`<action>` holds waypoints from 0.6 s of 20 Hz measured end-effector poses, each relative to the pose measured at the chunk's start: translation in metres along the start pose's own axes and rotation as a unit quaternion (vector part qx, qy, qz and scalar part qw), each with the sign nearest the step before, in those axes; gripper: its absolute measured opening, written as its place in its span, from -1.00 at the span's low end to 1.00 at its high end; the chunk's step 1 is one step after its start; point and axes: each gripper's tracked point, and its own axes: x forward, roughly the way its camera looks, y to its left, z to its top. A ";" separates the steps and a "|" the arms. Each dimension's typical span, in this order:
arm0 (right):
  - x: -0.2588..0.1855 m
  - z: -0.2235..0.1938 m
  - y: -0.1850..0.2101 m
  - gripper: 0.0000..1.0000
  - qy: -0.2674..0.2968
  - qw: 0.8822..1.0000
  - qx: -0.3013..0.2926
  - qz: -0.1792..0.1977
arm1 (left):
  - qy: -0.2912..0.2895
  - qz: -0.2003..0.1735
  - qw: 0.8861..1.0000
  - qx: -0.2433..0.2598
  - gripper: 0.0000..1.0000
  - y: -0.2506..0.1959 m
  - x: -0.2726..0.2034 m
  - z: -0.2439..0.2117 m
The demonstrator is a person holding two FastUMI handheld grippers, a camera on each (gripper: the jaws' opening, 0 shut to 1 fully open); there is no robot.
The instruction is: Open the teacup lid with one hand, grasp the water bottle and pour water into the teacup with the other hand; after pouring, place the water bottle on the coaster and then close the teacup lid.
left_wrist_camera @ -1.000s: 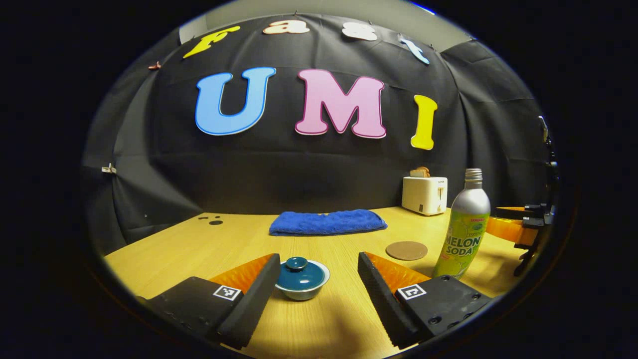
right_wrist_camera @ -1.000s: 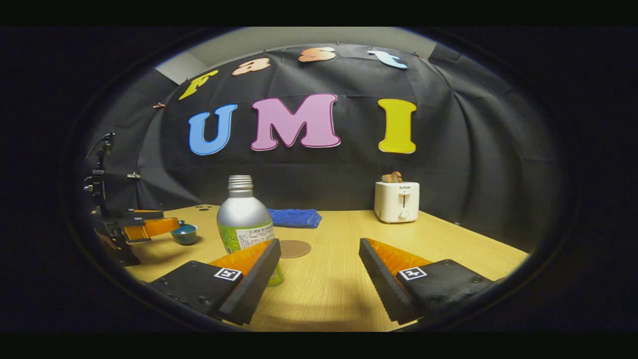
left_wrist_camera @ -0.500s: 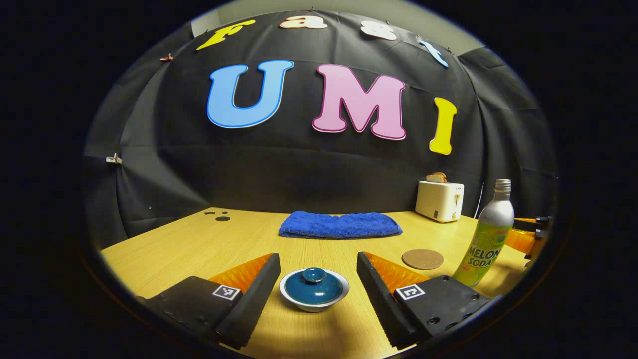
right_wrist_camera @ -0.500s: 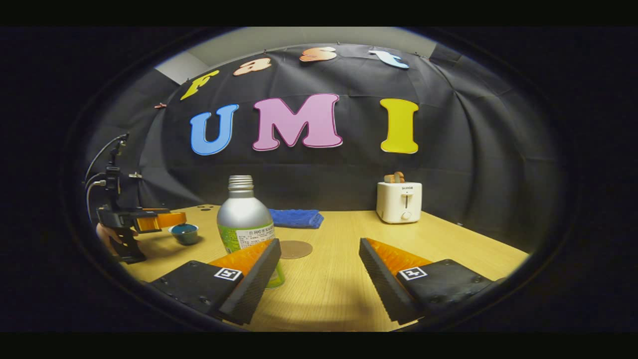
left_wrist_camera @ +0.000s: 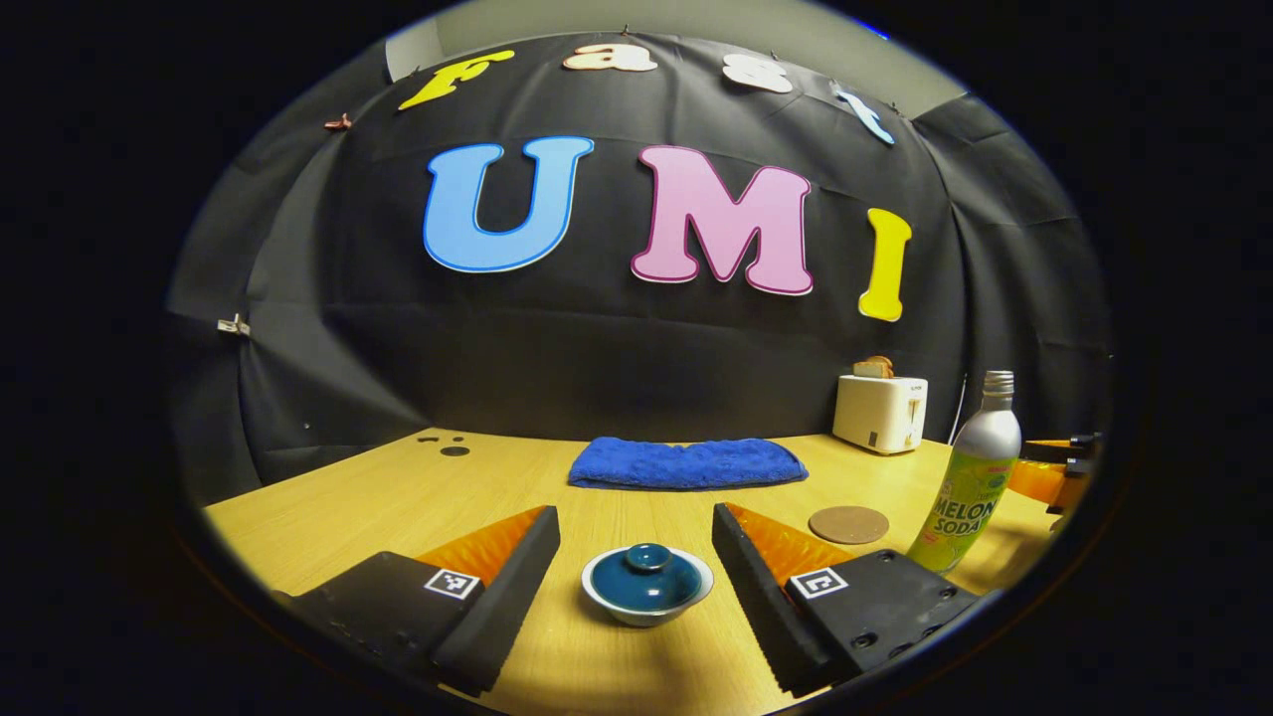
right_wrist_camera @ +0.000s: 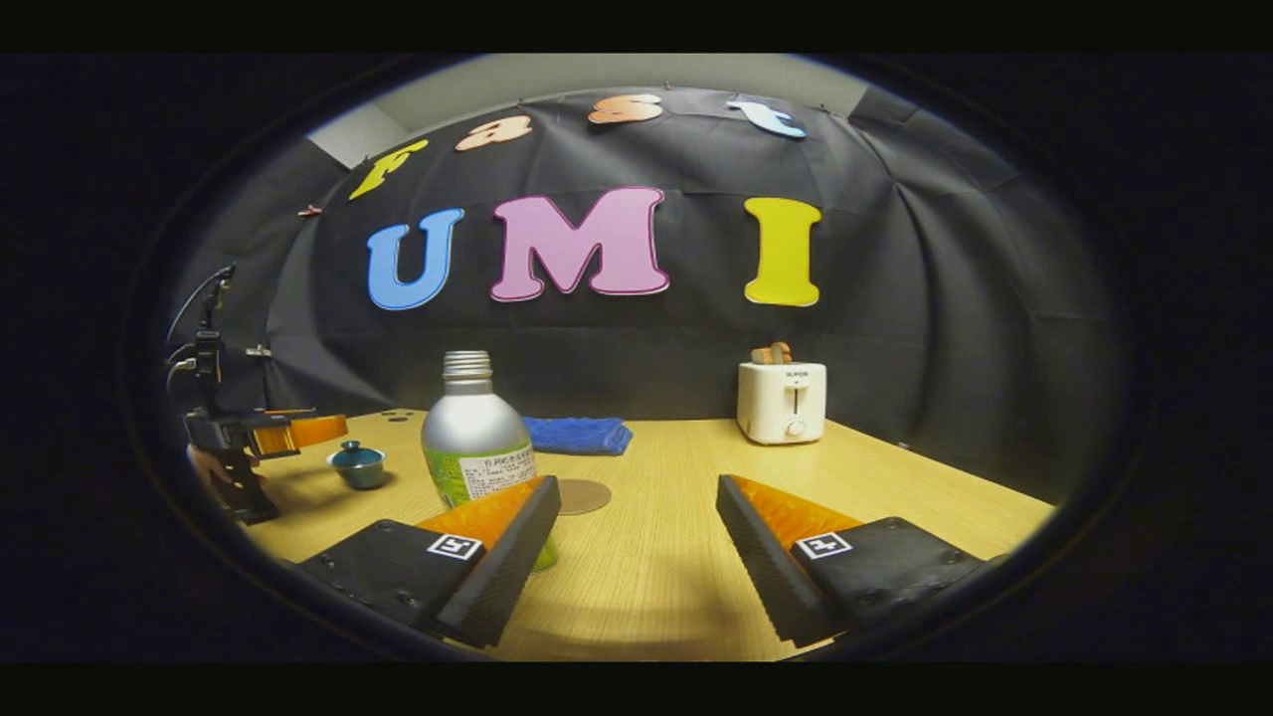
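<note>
Your left tongs [left_wrist_camera: 636, 567] stand open, the small white teacup with its dark teal knobbed lid [left_wrist_camera: 647, 584] dead ahead between them on the bench [left_wrist_camera: 398, 497] — lid on. Right tongs [right_wrist_camera: 636, 557] open too; the silver-and-green bottle [right_wrist_camera: 475, 447] sits left of them.

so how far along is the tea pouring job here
Nothing looks done yet. The lid sits on the teacup, and the water bottle stands on the table beside the bare coaster. In hand: the open left gripper frames the teacup without touching it; the right gripper is open near the bottle. Lifting the lid, pouring, parking the bottle and closing remain.
</note>
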 end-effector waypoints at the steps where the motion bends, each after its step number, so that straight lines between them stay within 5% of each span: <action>1: -0.004 -0.002 -0.001 0.96 0.006 1.000 0.007 0.000 | 0.001 -0.004 1.000 0.003 0.95 -0.002 0.003 0.000; 6: -0.023 0.006 -0.007 0.96 0.015 1.000 0.023 -0.001 | 0.013 -0.023 0.999 0.019 0.93 -0.011 0.020 -0.005; 12: -0.040 0.030 0.002 0.97 -0.015 1.000 0.022 0.005 | 0.033 -0.034 0.998 0.030 0.68 -0.016 0.038 -0.017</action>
